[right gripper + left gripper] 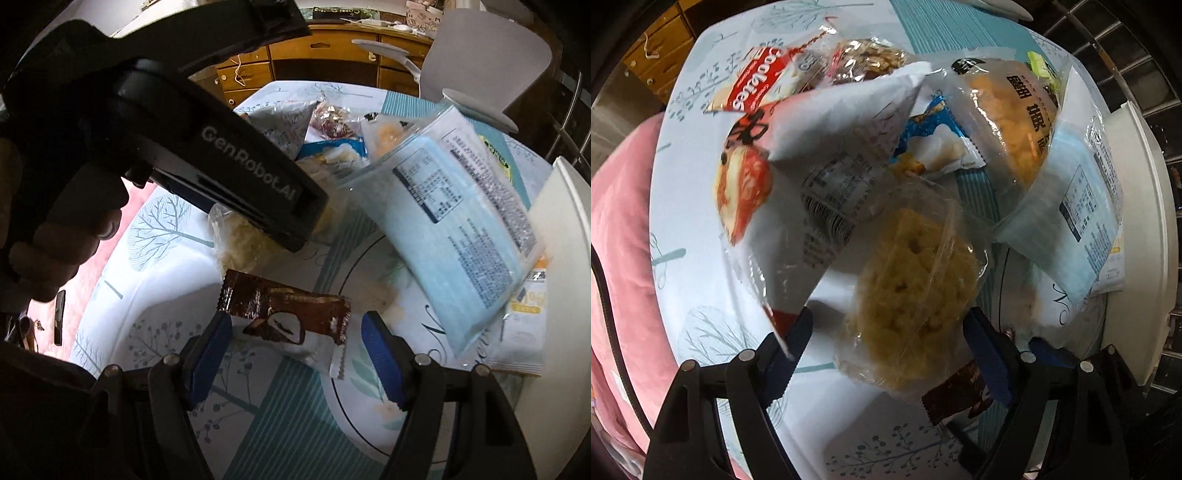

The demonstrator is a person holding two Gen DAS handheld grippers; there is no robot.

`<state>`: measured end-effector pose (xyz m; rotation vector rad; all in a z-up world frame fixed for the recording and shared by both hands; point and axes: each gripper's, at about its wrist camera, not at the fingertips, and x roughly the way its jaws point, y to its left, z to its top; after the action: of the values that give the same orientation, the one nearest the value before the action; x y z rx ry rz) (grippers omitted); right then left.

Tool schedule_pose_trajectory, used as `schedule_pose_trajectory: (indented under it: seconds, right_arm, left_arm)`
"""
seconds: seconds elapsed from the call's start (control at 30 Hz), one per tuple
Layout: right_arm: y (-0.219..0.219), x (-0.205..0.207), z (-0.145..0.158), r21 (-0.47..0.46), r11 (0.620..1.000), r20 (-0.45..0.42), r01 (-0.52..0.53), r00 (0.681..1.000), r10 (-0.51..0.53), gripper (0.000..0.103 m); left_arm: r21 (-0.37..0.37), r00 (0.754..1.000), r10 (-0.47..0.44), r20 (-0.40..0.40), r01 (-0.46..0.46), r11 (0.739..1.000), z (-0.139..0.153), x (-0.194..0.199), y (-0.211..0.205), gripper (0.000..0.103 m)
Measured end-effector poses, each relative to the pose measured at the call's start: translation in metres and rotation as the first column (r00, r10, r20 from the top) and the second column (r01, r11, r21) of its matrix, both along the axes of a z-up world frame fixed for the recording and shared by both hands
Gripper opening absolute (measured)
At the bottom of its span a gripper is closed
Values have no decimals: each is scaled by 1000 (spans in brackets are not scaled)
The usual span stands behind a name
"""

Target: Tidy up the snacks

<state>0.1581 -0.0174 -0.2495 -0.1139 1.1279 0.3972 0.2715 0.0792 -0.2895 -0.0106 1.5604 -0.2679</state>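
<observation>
The left gripper (886,332) is pointing down over the table with its blue-padded fingers (798,332) standing apart, and a clear pack of pale yellow puffed snack (908,291) is lying between them; the pads are not pressing on it. A corner of a white and red snack bag (798,177) is hanging just beside the left pad. Past that, further across the table, a blue and white packet (934,147) is lying next to a clear bag of orange snacks (1015,136), with a red and white cookie pack (753,92) at the far left of the heap. To the right, a pale blue pouch with printed text (1082,206) is leaning against the clear bag. The right gripper (297,328) is angling down nearer the table's edge, its jaws also apart, and a brown chocolate-bar wrapper (288,310) is lying on the cloth between the pads, not gripped. In the right wrist view a person's hand (55,240) is holding the black body of the left gripper at the upper left. All the snacks are resting on a white tablecloth printed with teal trees (166,236). A white tray rim (557,258) is showing at the right edge, and a wooden cabinet (332,55) is standing beyond the table.
</observation>
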Motion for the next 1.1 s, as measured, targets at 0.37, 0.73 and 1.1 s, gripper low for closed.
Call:
schedule_pose_trajectory:
  seconds: [0.37, 0.73, 1.1]
  right_arm:
    - [11, -3, -9, -41, 998, -14, 43, 999, -43, 72]
    - [10, 2, -7, -37, 994, -83, 98, 991, -101, 40]
    - [-3, -13, 1, -8, 976, -191, 219, 957, -216, 31]
  left_arm:
    - [4, 999, -13, 52, 12, 1000, 1, 2, -25, 58]
    - [8, 998, 7, 57, -8, 1000, 9, -8, -2, 55]
    - [-53, 991, 8, 133, -1, 999, 64, -32, 29, 55]
